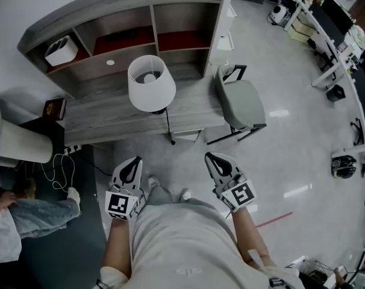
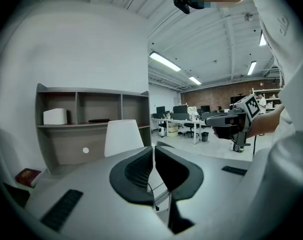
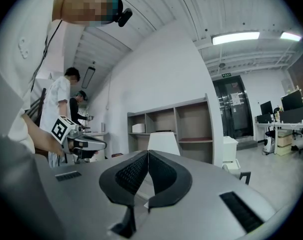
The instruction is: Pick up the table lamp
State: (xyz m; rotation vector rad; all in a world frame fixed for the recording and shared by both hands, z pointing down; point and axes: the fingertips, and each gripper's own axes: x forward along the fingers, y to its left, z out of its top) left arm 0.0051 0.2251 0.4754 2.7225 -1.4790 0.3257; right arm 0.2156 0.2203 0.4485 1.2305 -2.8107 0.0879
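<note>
A table lamp with a white shade and a dark base stands on the grey desk, its cord hanging over the front edge. The lamp's shade shows ahead in the left gripper view, and the shade rises just beyond the jaws in the right gripper view. My left gripper is shut and empty, well short of the desk. My right gripper is also shut with nothing in it, level with the left one and equally far from the lamp.
A grey chair stands at the desk's right end. The shelf unit behind the lamp holds a white box. A red book lies at the desk's left end. A seated person is at the left.
</note>
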